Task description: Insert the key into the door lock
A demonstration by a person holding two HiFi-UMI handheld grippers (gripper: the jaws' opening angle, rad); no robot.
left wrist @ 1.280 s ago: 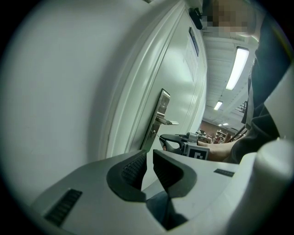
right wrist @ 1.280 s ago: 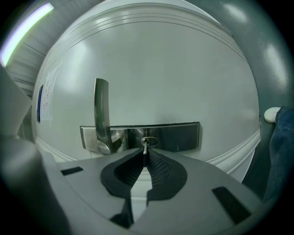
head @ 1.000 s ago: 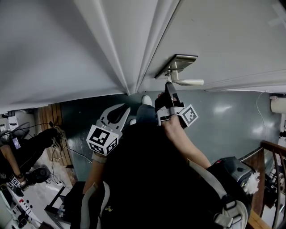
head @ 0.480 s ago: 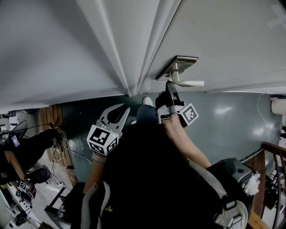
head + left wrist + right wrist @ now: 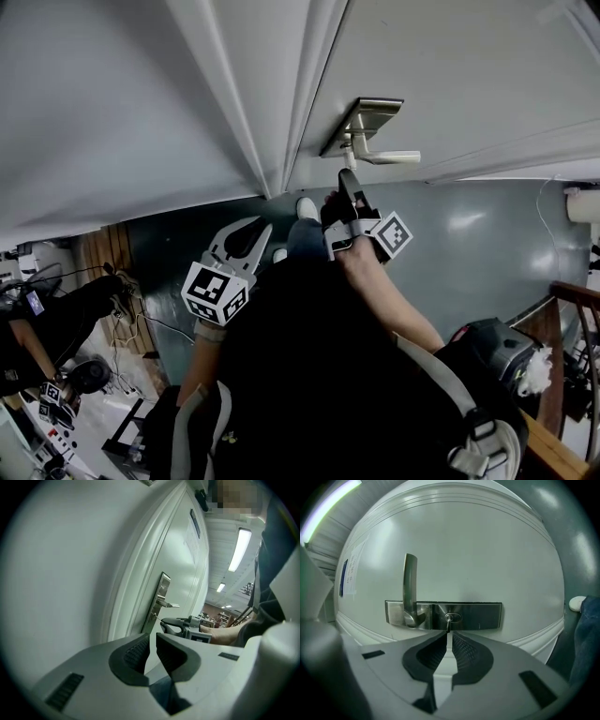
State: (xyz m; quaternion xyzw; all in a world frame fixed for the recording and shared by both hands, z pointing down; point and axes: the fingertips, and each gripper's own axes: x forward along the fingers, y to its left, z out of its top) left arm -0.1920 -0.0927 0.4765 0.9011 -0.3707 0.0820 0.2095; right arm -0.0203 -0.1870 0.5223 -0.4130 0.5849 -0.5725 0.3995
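A brushed-metal lock plate [image 5: 480, 616] with an oval keyhole [image 5: 453, 617] and a lever handle [image 5: 409, 581] sits on the white door [image 5: 478, 550]. My right gripper [image 5: 449, 633] is shut on a small key [image 5: 448, 624], whose tip reaches the keyhole; how deep it sits cannot be told. In the head view the right gripper [image 5: 344, 178] points up at the lock plate [image 5: 364, 120], just under the handle [image 5: 389, 157]. My left gripper [image 5: 264, 226] hangs lower left, away from the door, shut and holding nothing. In the left gripper view, my left gripper [image 5: 152, 638] faces the door's edge.
The door frame moulding [image 5: 272, 141] runs left of the lock. Behind me lie a grey floor [image 5: 478, 234], a wooden railing [image 5: 572, 309] at right, and cables and equipment [image 5: 56, 394] at lower left. Someone sits at far left [image 5: 37, 328].
The head view has shifted slightly. My right gripper stays at the lock plate with the key. The left gripper has not moved.
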